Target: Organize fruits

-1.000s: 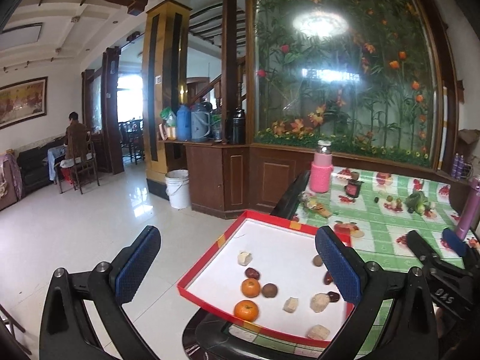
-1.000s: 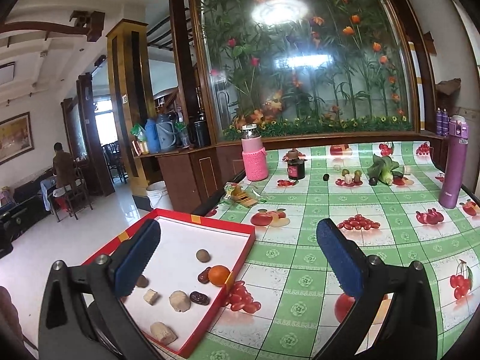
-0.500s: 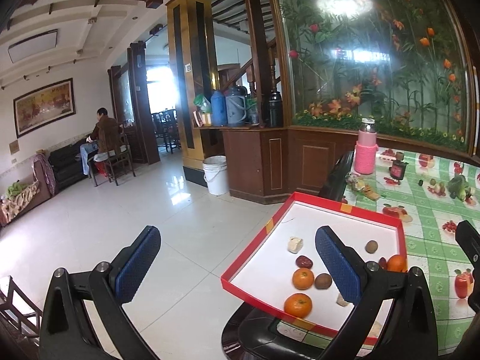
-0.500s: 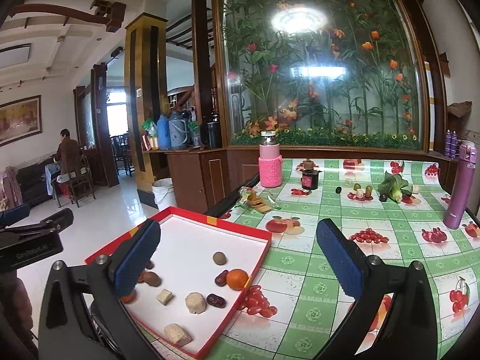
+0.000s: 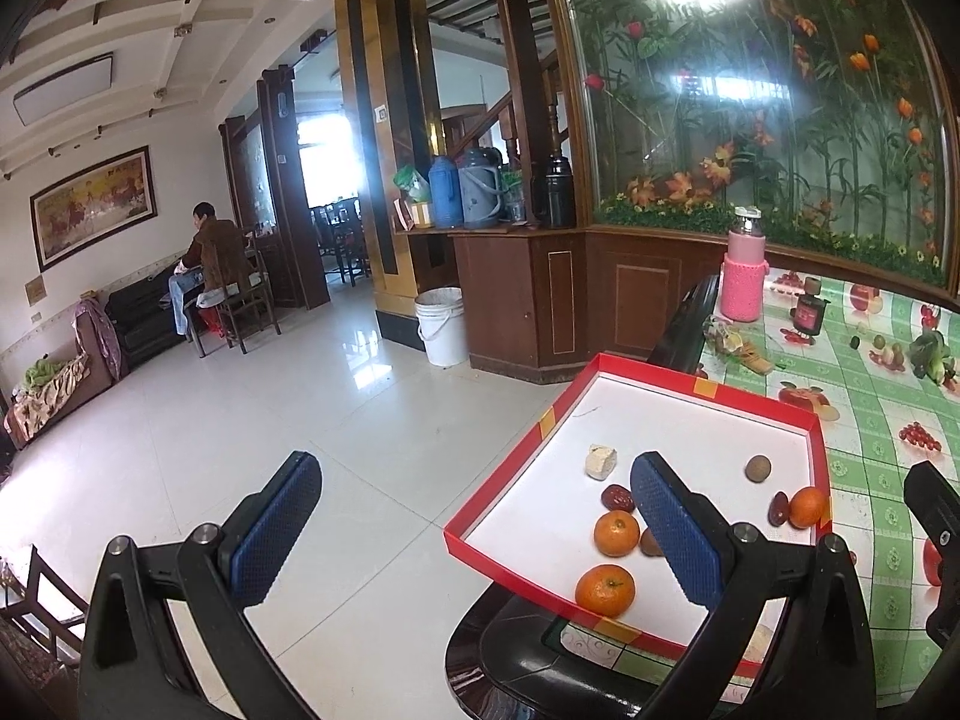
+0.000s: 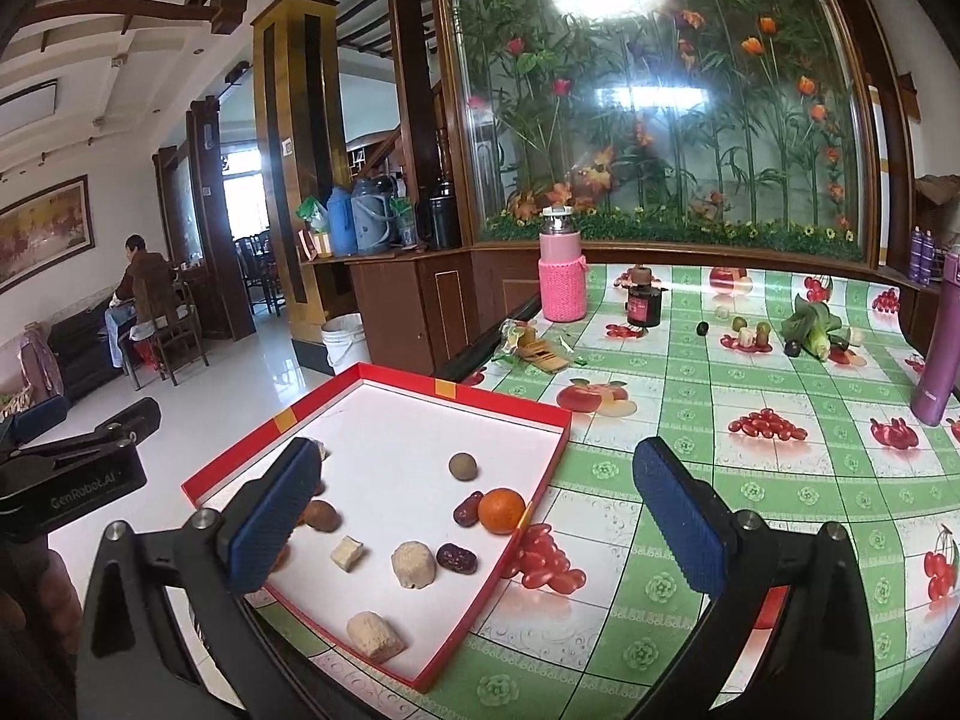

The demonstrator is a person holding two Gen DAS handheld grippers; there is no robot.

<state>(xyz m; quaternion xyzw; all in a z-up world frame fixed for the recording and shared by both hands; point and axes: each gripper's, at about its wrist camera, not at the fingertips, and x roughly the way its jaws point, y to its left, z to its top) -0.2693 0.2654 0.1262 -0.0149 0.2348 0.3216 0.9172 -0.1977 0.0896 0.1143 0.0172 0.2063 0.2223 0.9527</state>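
A red-rimmed white tray [image 5: 696, 387] [image 6: 504, 402] lies at the table's left end and overhangs the edge. It holds oranges [image 5: 605, 590] [image 6: 501, 510], dark red dates [image 5: 618, 498] [image 6: 456, 558], a brown round fruit [image 6: 463, 467] and pale beige chunks [image 6: 413, 564]. My left gripper [image 5: 474, 531] is open, held left of the tray and partly over the floor, with nothing between its fingers. My right gripper [image 6: 477, 516] is open above the tray's near right corner, also holding nothing. The left gripper's body [image 6: 78, 474] shows at the left of the right wrist view.
On the green fruit-print tablecloth [image 6: 750, 480] stand a pink bottle [image 6: 563, 282], a small dark jar [image 6: 643, 303], a purple flask [image 6: 939, 354], and loose small fruits with greens [image 6: 810, 330]. A white bucket [image 5: 443, 327] and a seated person [image 5: 210, 264] are across the tiled floor.
My left gripper has swung left, so the tray now sits further right in its view. My right gripper's view has shifted so the tray sits more central and closer. Both stay open.
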